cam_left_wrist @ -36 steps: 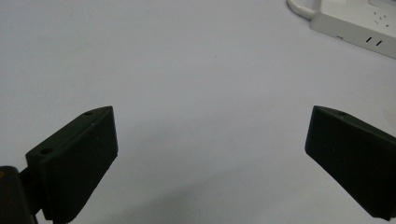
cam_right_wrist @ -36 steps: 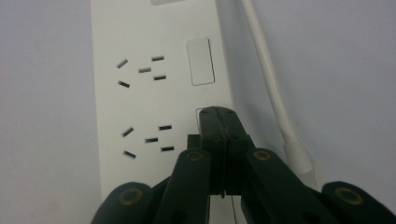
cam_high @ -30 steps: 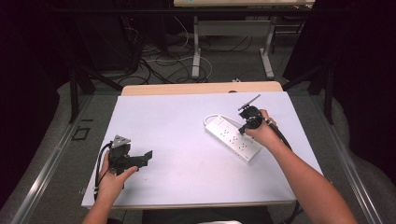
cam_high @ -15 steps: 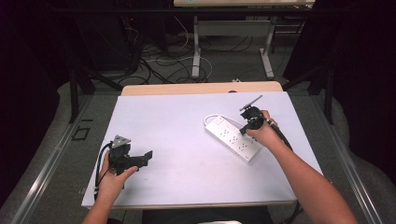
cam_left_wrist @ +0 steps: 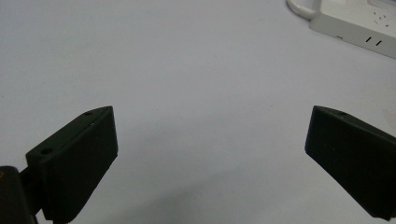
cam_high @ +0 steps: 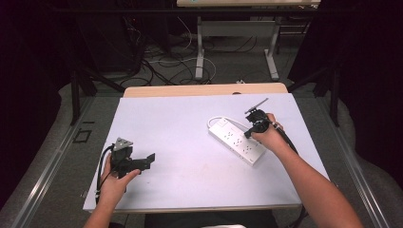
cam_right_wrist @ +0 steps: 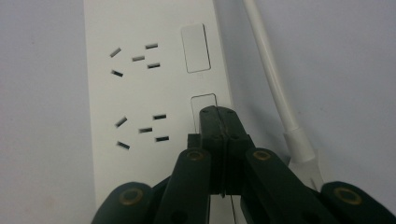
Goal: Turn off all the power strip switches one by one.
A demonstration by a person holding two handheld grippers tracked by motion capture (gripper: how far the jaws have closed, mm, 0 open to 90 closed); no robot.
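Right gripper point(cam_right_wrist: 219, 114), jaws together, tips on a rocker switch of the white plastic power strip point(cam_high: 236, 141), far right. Left gripper point(cam_high: 145, 161), jaws wide apart, sits near left over bare white tabletop point(cam_high: 185, 142).

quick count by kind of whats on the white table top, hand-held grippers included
power strip: 1
hand-held gripper: 2, left open, right shut with its tips over a switch on the strip
total: 3

Bright, even overhead light washes the pale lavender matte surface point(cam_high: 190, 137) while the room around sinks into darkness, and up close the black plastic jaws go soft and blurry, casting faint diffuse shadows.
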